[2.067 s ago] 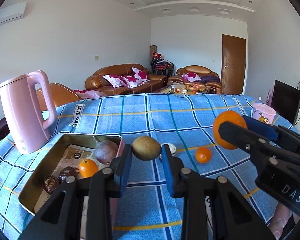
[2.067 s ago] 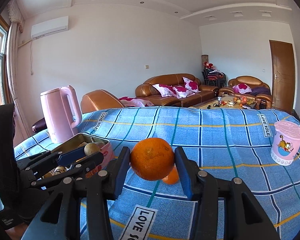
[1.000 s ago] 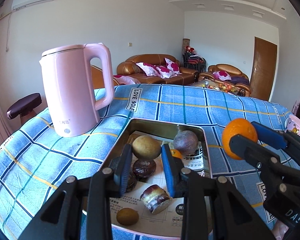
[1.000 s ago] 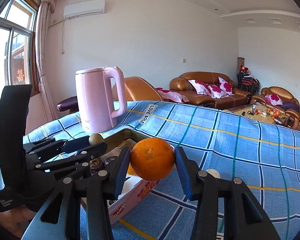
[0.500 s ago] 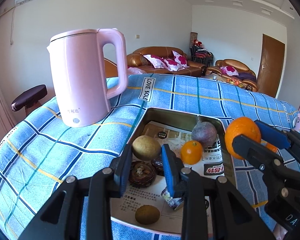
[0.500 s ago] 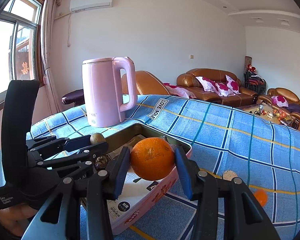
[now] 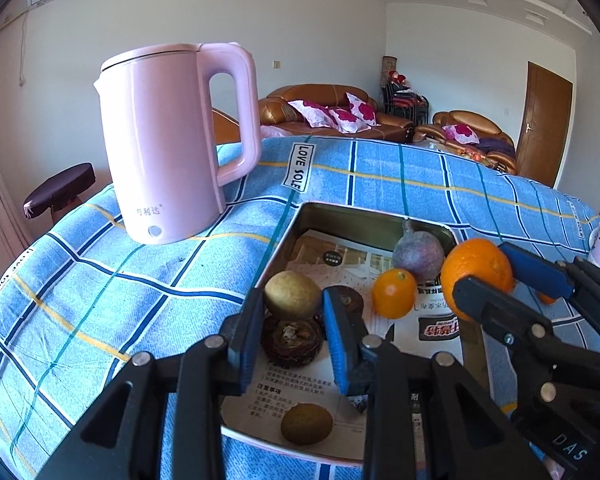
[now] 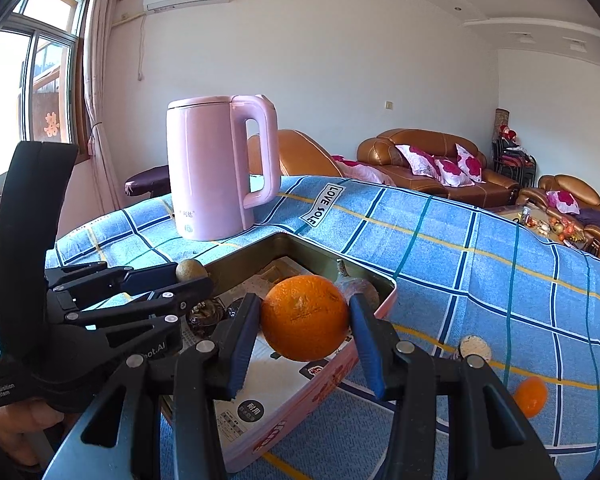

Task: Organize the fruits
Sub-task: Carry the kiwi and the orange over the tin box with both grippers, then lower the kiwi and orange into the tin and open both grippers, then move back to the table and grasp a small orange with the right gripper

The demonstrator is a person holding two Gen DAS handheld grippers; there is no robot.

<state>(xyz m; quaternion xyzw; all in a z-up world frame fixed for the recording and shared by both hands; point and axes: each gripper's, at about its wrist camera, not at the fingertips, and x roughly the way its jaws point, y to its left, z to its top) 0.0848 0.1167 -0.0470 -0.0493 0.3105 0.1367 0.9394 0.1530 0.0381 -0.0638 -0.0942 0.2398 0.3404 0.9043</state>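
Both grippers now hang over the metal tin (image 7: 342, 216), having swung across from the open blue cloth. Beside the pink kettle (image 7: 168, 140), the left gripper (image 7: 292, 334) has its jaws clamped on a brown kiwi (image 7: 293, 295) above the tin's dark fruits. Further right, the right gripper (image 8: 305, 342) has its jaws clamped on a large orange (image 8: 305, 317) over the tin's near edge.

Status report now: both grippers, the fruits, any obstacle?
Left gripper shut on kiwi. Right gripper shut on orange. Both over tin; nothing blocking.
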